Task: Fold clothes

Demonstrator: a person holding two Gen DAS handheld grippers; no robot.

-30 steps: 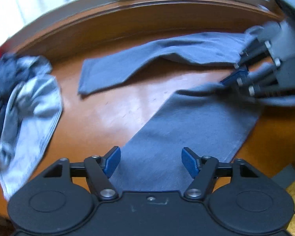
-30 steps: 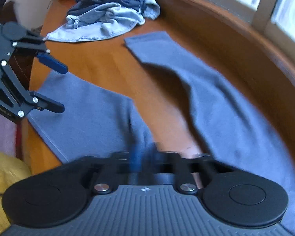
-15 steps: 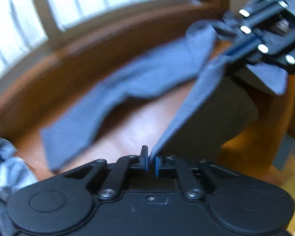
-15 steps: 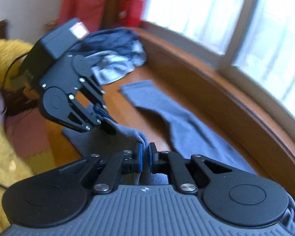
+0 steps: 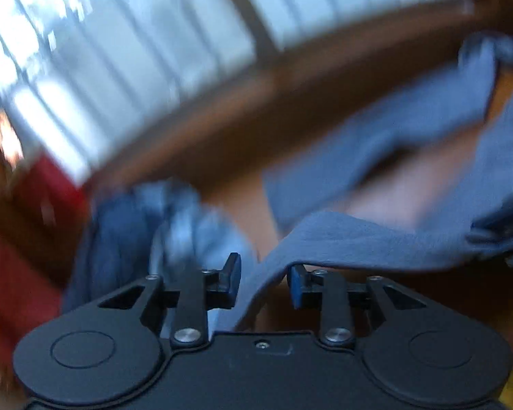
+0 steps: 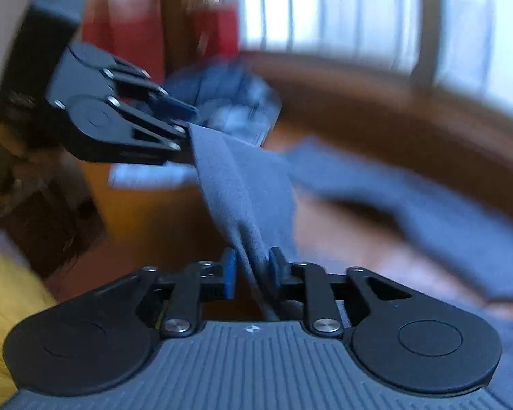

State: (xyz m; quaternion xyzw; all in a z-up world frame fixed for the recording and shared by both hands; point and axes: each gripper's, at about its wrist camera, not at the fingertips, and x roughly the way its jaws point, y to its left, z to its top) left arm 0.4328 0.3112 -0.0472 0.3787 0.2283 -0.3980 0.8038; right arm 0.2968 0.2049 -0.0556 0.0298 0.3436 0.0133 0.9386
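The left gripper (image 5: 264,282) has its fingers apart, and the edge of the grey-blue cloth (image 5: 359,242) lies loosely between them, draped over the right finger. The right gripper (image 6: 251,275) also has its fingers a little apart, with a fold of the cloth hanging through the gap, so the cloth stretches in the air between the two grippers above the wooden table (image 6: 160,218). Behind, a blurred pile of clothes (image 5: 160,218) lies on the table near the window (image 5: 136,51).
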